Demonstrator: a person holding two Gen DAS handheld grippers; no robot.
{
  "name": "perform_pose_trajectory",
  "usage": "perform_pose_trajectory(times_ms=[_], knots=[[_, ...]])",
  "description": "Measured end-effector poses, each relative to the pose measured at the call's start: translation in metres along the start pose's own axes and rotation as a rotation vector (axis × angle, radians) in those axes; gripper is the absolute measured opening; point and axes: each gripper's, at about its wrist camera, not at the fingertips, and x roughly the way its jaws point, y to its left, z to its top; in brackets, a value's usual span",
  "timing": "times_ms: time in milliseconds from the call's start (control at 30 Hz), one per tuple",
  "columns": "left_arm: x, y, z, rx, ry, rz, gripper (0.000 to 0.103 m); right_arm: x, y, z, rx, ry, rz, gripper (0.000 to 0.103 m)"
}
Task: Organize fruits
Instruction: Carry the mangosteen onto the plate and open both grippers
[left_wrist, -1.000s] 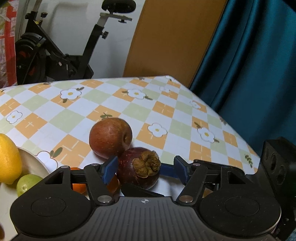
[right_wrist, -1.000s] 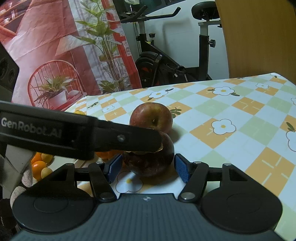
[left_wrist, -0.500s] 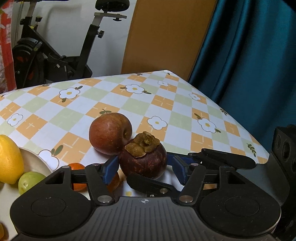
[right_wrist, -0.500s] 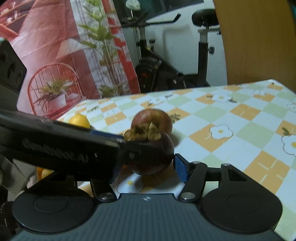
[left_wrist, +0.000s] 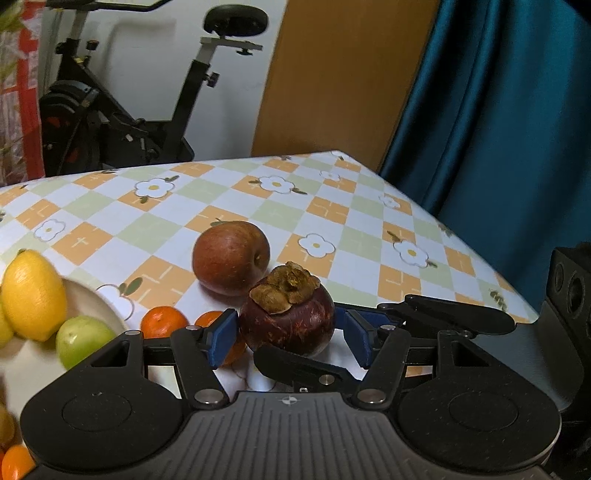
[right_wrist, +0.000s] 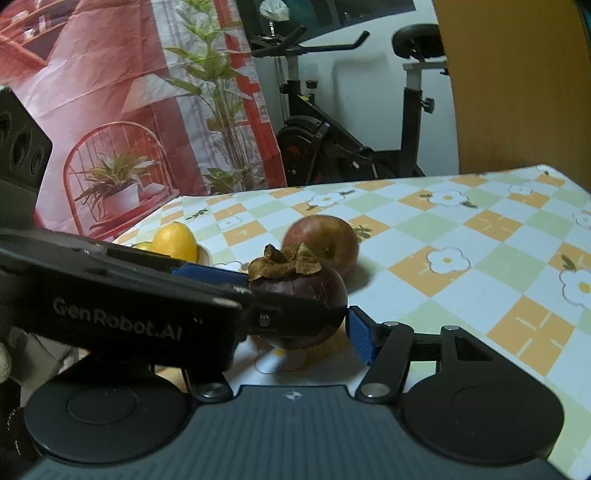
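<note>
A dark purple mangosteen (left_wrist: 291, 325) with a dry brown cap on top sits between both grippers, just in front of a red apple (left_wrist: 229, 258) on the checked tablecloth. My left gripper (left_wrist: 288, 336) has its blue pads against the fruit's sides. In the left wrist view the right gripper's black fingers (left_wrist: 303, 365) cross under and behind it. In the right wrist view, my right gripper (right_wrist: 291, 332) has its right pad on the mangosteen (right_wrist: 306, 295). The left gripper's finger (right_wrist: 147, 295) hides its other pad. The apple (right_wrist: 321, 240) stands behind.
A cream plate (left_wrist: 92, 299) at the left holds a lemon (left_wrist: 33, 295) and a green fruit (left_wrist: 83, 339). Small oranges (left_wrist: 162, 323) lie beside it. The table's right edge (left_wrist: 461, 236) borders a blue curtain (left_wrist: 498, 129). An exercise bike (right_wrist: 332, 140) stands beyond the far edge.
The mangosteen has rolled so its brown cap now points up instead of toward the left camera. Both pairs of jaws have drawn in slightly around it.
</note>
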Motion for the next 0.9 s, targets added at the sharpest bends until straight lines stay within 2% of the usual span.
perform_pose_trajectory(times_ms=[267, 467, 900], knots=[[-0.032, 0.016, -0.007, -0.068, -0.062, 0.015, 0.064, -0.002, 0.03, 0.009, -0.075, 0.0, 0.025, 0.063], [-0.06, 0.035, -0.014, -0.127, -0.126, 0.076, 0.064, 0.005, 0.06, 0.018, -0.14, 0.002, 0.074, 0.063], [-0.081, 0.095, -0.019, -0.295, -0.17, 0.196, 0.064, 0.068, 0.13, 0.034, -0.322, 0.078, 0.198, 0.063]])
